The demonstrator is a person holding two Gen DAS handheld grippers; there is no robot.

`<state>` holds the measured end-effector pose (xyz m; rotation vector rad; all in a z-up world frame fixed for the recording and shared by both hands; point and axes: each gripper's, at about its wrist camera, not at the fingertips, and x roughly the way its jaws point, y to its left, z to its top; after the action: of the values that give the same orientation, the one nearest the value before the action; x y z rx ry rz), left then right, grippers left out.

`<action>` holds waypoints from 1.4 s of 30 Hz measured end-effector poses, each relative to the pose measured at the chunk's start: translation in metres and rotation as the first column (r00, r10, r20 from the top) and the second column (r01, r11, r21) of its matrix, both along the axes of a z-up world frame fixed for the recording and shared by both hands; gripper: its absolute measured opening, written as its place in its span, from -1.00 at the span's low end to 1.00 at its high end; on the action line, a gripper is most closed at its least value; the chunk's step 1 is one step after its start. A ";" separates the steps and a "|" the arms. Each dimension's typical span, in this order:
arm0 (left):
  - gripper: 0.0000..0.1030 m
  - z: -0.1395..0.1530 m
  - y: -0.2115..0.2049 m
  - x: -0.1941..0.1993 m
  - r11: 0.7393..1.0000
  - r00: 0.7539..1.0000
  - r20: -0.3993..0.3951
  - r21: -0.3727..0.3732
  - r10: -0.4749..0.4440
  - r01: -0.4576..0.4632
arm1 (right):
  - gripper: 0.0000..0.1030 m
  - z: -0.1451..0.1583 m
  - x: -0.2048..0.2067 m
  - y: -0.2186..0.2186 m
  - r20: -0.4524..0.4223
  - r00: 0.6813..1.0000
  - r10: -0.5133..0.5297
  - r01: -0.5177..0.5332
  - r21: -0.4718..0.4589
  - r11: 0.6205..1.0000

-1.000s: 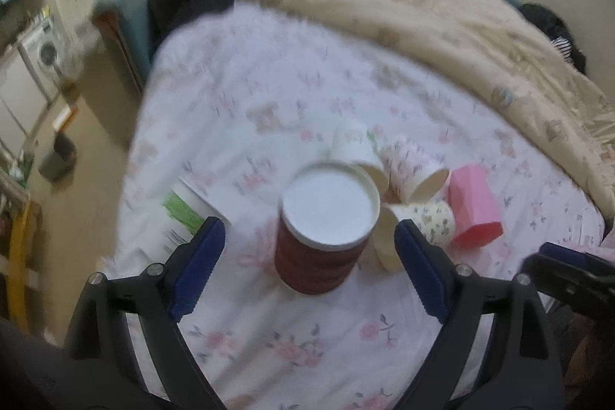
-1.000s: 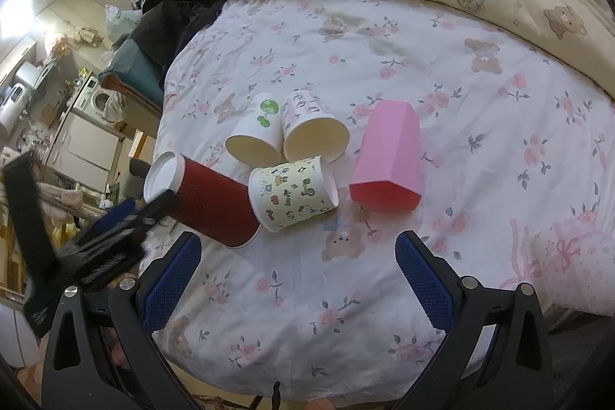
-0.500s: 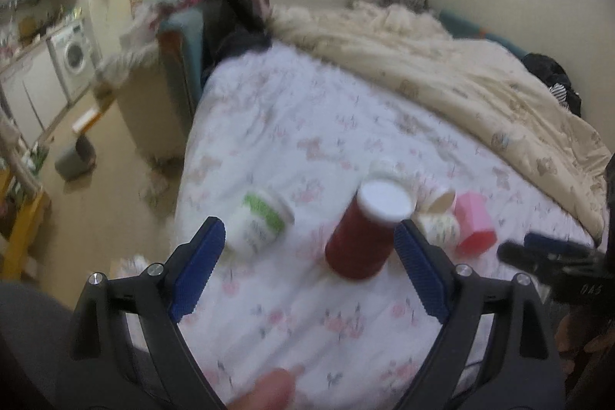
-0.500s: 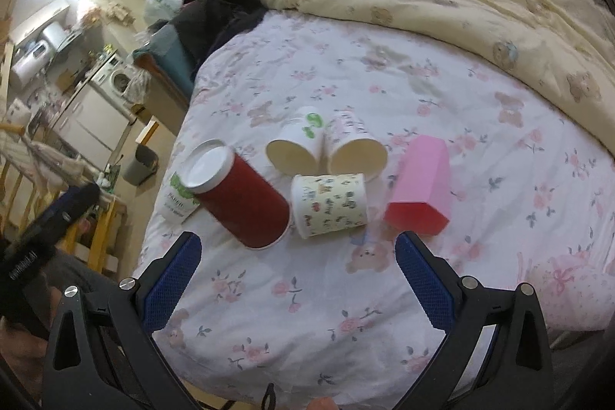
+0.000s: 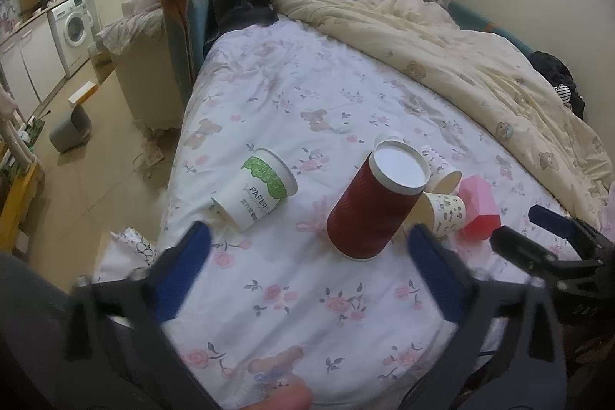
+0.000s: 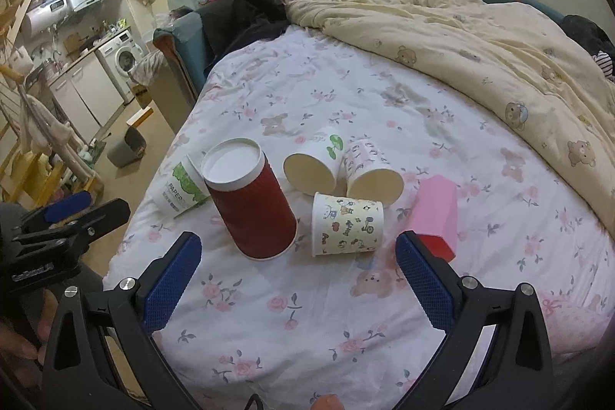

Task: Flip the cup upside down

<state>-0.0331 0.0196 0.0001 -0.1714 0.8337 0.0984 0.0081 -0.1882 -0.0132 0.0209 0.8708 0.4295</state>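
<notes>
The red ribbed paper cup (image 5: 374, 204) (image 6: 251, 204) stood mouth-down on the bed (image 5: 307, 294) (image 6: 307, 314), its white base facing up, leaning a little on the soft flowered sheet. The left gripper (image 5: 307, 268) hung in front of it with its blue fingers (image 5: 184, 271) spread wide and nothing between them, clear of the cup. The right gripper (image 6: 296, 279) was likewise wide apart and empty, near the edge of the bed, with the red cup and a cartoon-printed cup (image 6: 346, 223) (image 5: 447, 212) just beyond its fingers (image 6: 423, 285).

A white cup with a green leaf print and the word PAPER (image 5: 257, 193) (image 6: 180, 189) lay on its side to the left of the red cup. Two more paper cups (image 6: 311, 166) lay on their sides behind the cartoon one, mouths toward the right wrist camera, touching each other. A pink faceted cup (image 6: 436, 218) (image 5: 478, 212) lay on its side at the right of the group. A cream bear-print duvet (image 5: 461, 64) (image 6: 480, 37) was bunched along the far side of the bed.
</notes>
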 end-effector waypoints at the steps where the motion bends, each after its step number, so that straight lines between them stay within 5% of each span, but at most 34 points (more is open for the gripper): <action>1: 1.00 0.000 0.000 0.000 1.000 1.000 -0.002 -0.002 0.001 -0.001 | 1.00 -0.001 0.001 0.000 -0.001 1.000 0.000 0.000 -0.004 1.000; 42: 1.00 -0.002 0.003 0.001 1.000 1.000 -0.008 0.016 0.015 -0.015 | 1.00 -0.003 0.004 -0.001 -0.023 0.999 -0.022 0.023 0.017 1.000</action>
<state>-0.0325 0.0225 -0.0020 -0.1621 0.8398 0.1196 0.0123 -0.1896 -0.0164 0.0512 0.8883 0.4164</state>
